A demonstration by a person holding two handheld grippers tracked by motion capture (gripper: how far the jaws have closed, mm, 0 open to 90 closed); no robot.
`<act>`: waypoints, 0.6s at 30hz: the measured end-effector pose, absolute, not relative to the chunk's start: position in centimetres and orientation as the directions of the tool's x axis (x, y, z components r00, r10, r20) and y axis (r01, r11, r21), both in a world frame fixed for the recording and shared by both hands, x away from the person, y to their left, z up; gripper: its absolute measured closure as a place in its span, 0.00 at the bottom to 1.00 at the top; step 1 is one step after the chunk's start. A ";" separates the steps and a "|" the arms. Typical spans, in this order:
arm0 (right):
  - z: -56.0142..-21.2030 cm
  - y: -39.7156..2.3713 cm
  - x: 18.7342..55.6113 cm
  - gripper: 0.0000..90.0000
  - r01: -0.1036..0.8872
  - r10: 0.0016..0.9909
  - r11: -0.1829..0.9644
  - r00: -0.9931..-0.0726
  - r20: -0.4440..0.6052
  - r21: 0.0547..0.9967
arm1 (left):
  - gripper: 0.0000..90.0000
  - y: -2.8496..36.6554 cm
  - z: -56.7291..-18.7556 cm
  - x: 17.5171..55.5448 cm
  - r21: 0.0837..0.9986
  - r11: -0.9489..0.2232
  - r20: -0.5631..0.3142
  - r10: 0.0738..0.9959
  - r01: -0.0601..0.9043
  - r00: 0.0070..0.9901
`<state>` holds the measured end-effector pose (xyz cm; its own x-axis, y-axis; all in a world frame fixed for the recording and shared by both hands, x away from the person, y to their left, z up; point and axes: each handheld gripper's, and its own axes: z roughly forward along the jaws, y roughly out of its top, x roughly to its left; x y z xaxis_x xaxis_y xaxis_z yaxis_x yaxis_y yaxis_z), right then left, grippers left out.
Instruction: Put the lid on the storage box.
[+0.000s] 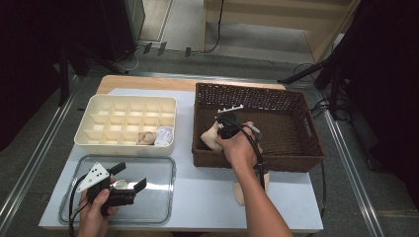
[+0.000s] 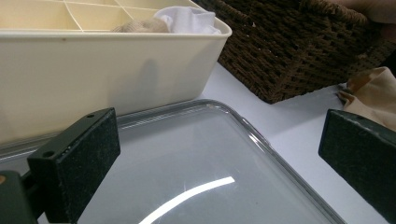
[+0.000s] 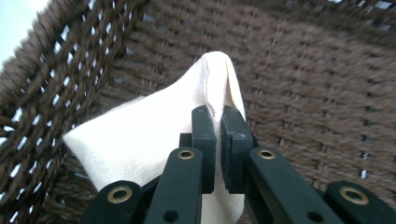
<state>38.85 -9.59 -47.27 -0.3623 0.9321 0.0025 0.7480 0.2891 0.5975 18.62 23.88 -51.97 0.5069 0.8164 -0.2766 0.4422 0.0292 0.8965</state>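
I have the right gripper pinched tight on a fold of the cream sock down in the wicker basket, at its near-left corner, so the cloth sits directly between the jaws and hangs off to their left. The sock is soft, thin knit, bunched to a peak where I hold it, against the coarse brown weave of the basket wall. The cream divided organizer lies to the left of the basket on the bench, with a tan roll and a white roll already in its front-right cells. My right hand is the nearer one, so I judge the sock travels left over the basket rim. The left gripper waits open and empty over the clear plastic lid at the near-left corner of the bench. Another tan sock lies just before the basket.
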 end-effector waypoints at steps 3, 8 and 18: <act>-46.7 -9.7 38.4 0.97 0.709 0.932 0.283 -0.361 -0.011 0.646 | 0.00 23.9 -51.9 18.6 0.897 0.028 -0.275 0.816 0.440 0.509; -45.7 -10.4 37.7 0.97 0.628 0.933 0.242 -0.361 0.001 0.739 | 0.00 23.7 -52.0 18.6 0.897 0.024 -0.272 0.816 0.441 0.510; -43.9 -11.8 37.0 0.97 0.530 0.943 0.152 -0.331 0.039 0.834 | 0.00 23.7 -52.0 18.6 0.897 0.022 -0.270 0.817 0.441 0.509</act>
